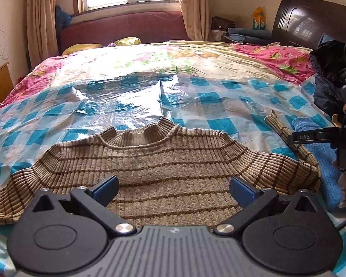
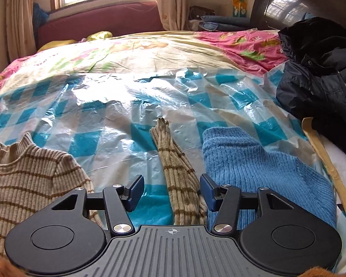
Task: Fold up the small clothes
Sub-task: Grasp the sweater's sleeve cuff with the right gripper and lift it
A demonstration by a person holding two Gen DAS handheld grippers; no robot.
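A tan knit sweater with thin brown stripes [image 1: 161, 159] lies flat on a blue-checked plastic sheet [image 1: 126, 101], collar toward the window. My left gripper [image 1: 174, 191] hangs over its chest, open wide, with nothing between the pads. The sweater's right sleeve [image 2: 180, 177] stretches away from the body [image 2: 23, 180]. It lies between the open jaws of my right gripper [image 2: 170, 192], close to the right-hand pad, and the left-hand pad stands apart from it. At the right edge of the left wrist view, a black finger [image 1: 302, 136] of the right gripper shows over that sleeve [image 1: 279, 127].
A blue knit garment [image 2: 253, 161] lies just right of the sleeve. A dark padded jacket [image 2: 323, 80] is heaped at the bed's right side below a dark headboard [image 2: 299, 2]. A pink floral bedspread [image 2: 242, 41] lies beyond the sheet, with window and curtains behind.
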